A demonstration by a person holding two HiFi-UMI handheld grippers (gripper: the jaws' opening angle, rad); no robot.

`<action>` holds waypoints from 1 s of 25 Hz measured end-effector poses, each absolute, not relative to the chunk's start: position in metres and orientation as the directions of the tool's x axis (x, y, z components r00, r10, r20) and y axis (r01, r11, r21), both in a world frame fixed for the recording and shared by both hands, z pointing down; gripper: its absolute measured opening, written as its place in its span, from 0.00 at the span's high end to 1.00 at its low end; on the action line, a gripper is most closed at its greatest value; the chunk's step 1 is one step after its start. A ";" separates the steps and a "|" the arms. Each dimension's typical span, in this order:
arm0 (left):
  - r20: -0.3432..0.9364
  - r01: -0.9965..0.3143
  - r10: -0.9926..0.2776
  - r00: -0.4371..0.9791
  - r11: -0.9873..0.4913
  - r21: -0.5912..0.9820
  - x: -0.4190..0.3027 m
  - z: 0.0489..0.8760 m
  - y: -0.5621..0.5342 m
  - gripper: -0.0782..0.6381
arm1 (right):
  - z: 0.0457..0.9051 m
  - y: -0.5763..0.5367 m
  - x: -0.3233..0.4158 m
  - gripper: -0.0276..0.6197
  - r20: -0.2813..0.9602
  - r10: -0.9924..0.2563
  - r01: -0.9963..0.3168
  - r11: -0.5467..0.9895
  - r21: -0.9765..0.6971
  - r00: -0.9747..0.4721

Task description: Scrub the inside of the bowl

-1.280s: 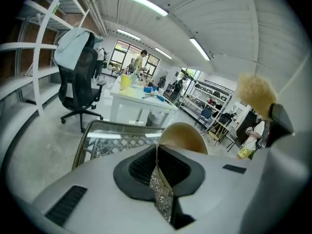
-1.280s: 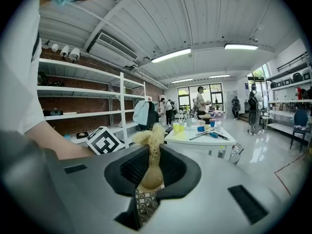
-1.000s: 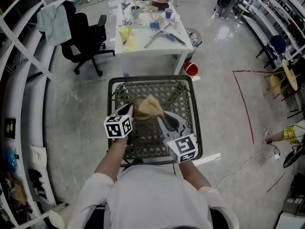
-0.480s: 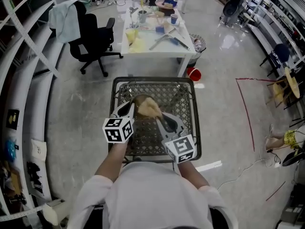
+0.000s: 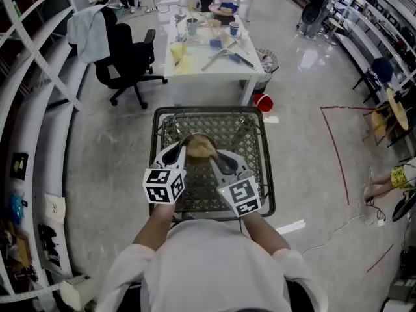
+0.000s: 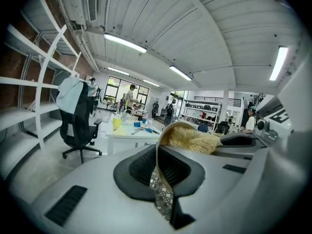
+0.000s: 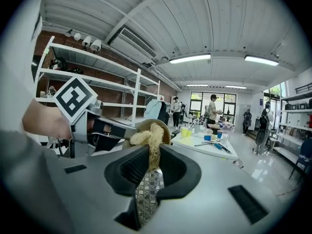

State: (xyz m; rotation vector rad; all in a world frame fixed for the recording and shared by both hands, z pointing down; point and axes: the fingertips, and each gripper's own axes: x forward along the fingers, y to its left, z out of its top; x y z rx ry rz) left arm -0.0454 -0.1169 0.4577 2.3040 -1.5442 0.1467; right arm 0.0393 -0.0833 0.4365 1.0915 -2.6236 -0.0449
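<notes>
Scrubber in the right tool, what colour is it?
The scrubber is pale straw yellow, clearest in the right gripper view.

In the head view both forearms [image 5: 153, 223] reach up from the bottom middle of the frame, side by side. The left gripper [image 5: 181, 149] and the right gripper [image 5: 214, 156] converge at frame centre, tips close together, each pointing near level. The left gripper's jaws are clamped on a bowl [image 6: 165, 133] rim, and the right gripper's jaws pinch a scrubber [image 7: 152, 141].
</notes>
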 end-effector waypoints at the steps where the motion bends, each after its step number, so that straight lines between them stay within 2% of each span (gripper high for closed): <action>1: 0.278 -0.911 -0.875 0.397 -0.338 0.238 -0.045 0.456 -0.115 0.83 | 0.435 -0.085 0.040 0.85 0.265 -0.703 -0.690 0.707 0.156 -0.660; 5: 0.261 -0.913 -0.882 0.392 -0.339 0.225 -0.048 0.450 -0.115 0.83 | 0.436 -0.086 0.044 0.85 0.294 -0.723 -0.700 0.686 0.199 -0.625; 16: 0.264 -0.910 -0.876 0.403 -0.352 0.220 -0.050 0.452 -0.112 0.83 | 0.452 -0.067 0.019 0.85 0.325 -0.668 -0.663 0.734 0.144 -0.669; 25: 0.261 -0.910 -0.877 0.403 -0.353 0.219 -0.061 0.450 -0.111 0.83 | 0.433 -0.090 0.025 0.85 0.304 -0.733 -0.706 0.675 0.215 -0.608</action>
